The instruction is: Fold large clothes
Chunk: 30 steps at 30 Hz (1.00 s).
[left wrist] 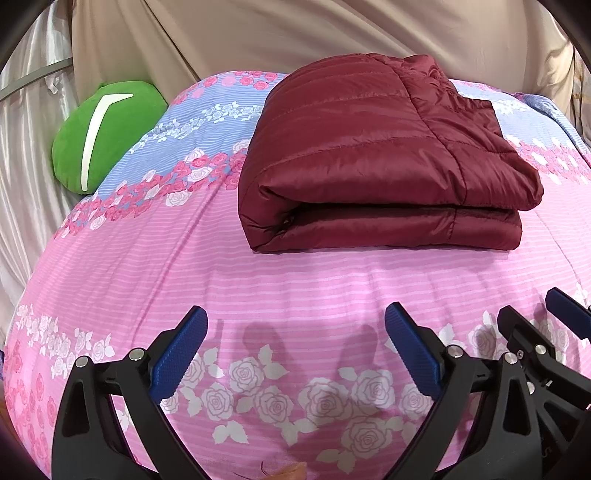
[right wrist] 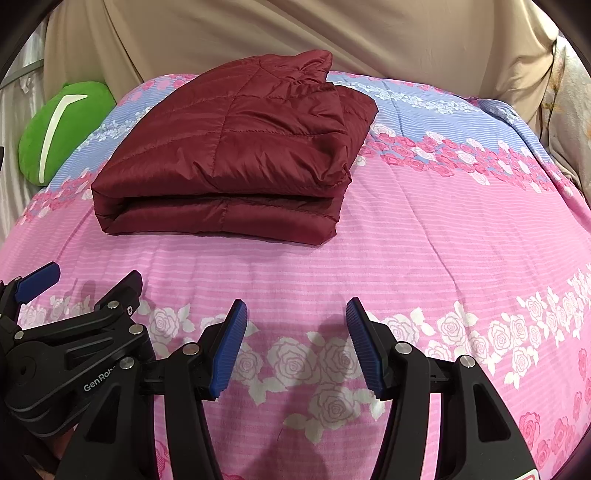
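Observation:
A dark red quilted puffer jacket (left wrist: 380,155) lies folded into a thick rectangle on the pink floral bedspread (left wrist: 221,266); it also shows in the right wrist view (right wrist: 236,155). My left gripper (left wrist: 295,325) is open and empty, low over the bedspread, well short of the jacket's near folded edge. My right gripper (right wrist: 295,314) is open and empty, beside the left one, also short of the jacket. The right gripper shows at the left wrist view's right edge (left wrist: 535,325), and the left gripper at the right wrist view's left edge (right wrist: 85,280).
A green cushion (left wrist: 107,133) with a white stripe sits at the bed's far left corner; it also shows in the right wrist view (right wrist: 59,129). Beige cloth (left wrist: 295,33) hangs behind the bed. The bedspread has a blue floral band (right wrist: 424,99) at the far side.

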Tool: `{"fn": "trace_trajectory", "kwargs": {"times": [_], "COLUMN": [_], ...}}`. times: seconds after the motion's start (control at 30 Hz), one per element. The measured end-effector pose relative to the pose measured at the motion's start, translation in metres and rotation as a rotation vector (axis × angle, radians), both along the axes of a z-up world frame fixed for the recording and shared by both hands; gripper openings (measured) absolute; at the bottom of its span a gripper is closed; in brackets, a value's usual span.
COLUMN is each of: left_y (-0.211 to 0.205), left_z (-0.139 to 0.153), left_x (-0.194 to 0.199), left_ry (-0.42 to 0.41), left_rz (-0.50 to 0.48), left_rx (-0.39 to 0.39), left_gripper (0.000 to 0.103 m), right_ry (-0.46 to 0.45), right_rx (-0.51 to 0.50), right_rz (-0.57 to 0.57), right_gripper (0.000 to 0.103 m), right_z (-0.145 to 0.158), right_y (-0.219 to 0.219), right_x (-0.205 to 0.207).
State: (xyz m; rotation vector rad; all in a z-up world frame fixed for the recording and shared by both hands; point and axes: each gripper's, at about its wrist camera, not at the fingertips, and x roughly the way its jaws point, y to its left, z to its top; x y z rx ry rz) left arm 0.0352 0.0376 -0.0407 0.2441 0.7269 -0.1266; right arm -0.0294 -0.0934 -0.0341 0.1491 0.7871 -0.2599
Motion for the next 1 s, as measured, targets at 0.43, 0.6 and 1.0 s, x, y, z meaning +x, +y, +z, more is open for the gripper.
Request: {"fn": "trace_trajectory", "kwargs": {"times": [0.43,0.6,1.0], "left_y": [0.000,0.000,-0.001], "left_z": [0.001,0.001,0.001], "left_x": [-0.001,-0.001,-0.002], "left_ry": [-0.001,-0.005,0.000], "left_rz": [0.002,0.001,0.007], "left_rx": [0.000,0.001,-0.004], "left_gripper": [0.093,0.093,0.088], "right_ry": [-0.003,-0.004,0.001], "right_rx": [-0.012,-0.021,-0.038], "right_rz": [-0.018,-0.025,-0.030], "right_gripper": [0.055,0.055,0.055], "right_z": [0.001,0.001,0.002], "right_y": [0.005,0.008,0.013], "right_x": [-0.003,-0.004,-0.003]}}
